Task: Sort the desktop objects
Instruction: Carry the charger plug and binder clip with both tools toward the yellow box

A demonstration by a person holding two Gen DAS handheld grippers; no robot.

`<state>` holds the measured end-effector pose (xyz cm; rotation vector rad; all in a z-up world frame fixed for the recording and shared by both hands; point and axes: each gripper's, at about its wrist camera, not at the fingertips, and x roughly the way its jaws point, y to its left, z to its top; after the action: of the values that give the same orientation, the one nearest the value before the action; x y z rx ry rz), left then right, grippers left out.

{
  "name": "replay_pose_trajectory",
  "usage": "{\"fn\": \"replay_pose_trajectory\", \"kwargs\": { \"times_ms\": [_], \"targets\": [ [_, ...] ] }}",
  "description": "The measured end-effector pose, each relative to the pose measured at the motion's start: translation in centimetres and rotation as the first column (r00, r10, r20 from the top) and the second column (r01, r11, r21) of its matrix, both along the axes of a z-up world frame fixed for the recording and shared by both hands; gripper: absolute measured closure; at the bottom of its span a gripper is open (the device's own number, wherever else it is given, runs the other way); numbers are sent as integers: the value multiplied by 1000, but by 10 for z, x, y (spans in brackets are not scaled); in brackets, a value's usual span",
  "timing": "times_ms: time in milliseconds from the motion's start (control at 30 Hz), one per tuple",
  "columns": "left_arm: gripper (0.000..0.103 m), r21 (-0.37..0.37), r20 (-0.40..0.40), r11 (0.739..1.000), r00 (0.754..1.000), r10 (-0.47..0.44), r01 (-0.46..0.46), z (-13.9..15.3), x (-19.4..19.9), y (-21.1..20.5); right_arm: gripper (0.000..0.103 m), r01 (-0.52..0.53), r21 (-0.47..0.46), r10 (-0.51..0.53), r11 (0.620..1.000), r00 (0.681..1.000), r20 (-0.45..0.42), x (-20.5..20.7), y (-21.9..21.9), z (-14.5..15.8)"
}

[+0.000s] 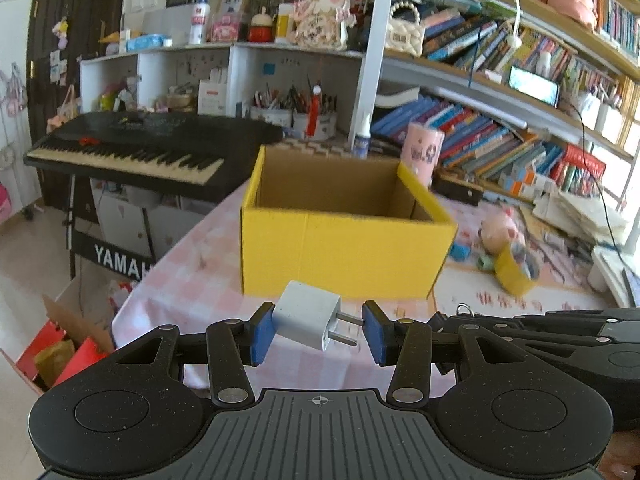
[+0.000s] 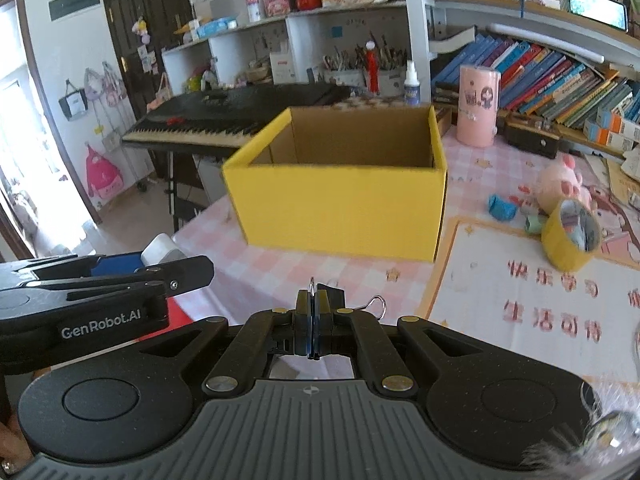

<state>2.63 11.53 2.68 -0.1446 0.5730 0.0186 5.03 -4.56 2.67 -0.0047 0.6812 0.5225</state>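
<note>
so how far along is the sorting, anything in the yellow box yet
Nothing visibly done: what shows of the yellow box interior looks empty. In hand: left claw holds a white plug adapter; right claw is shut on a black binder clip. Left on the table: yellow tape roll and blue tape roll.

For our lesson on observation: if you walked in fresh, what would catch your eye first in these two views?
The open yellow cardboard box stands mid-table on the pink checked tablecloth. In front of it, the left gripper holds a white two-pin plug adapter, while the right gripper is shut on a black binder clip with wire handles. A yellow tape roll lies to the right.
</note>
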Motion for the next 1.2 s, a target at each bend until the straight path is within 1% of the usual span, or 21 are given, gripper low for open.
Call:
{"fn": "replay_pose_trajectory", "kwargs": {
  "times_ms": [267, 400, 500, 600, 700, 900, 1200],
  "targets": [
    [58, -3, 68, 999, 997, 36, -36, 20, 37, -3, 101, -15, 56, 11, 998, 998, 70, 45, -2, 30],
    [58, 8, 76, 998, 996, 56, -57, 23, 58, -6, 101, -32, 71, 24, 997, 994, 110, 70, -3, 41],
    [58, 18, 69, 997, 995, 72, -73, 23, 76, -8, 101, -47, 79, 36, 996, 992, 124, 93, -3, 46],
    [58, 28, 62, 995, 994, 91, -93, 21, 93, -11, 101, -56, 79, 45, 995, 991, 129, 114, -4, 47],
    [58, 37, 55, 993, 993, 108, -110, 21, 108, -13, 101, -56, 97, 44, 994, 992, 114, 134, -8, 47],
    [58, 74, 34, 988, 990, 133, -136, 18, 135, -19, 101, -67, 110, 55, 992, 993, 105, 170, -14, 44],
    [58, 135, -38, 981, 988, 147, -141, 3, 170, -29, 101, -130, 72, 123, 989, 988, 90, 219, -5, 28]
  ]
}}
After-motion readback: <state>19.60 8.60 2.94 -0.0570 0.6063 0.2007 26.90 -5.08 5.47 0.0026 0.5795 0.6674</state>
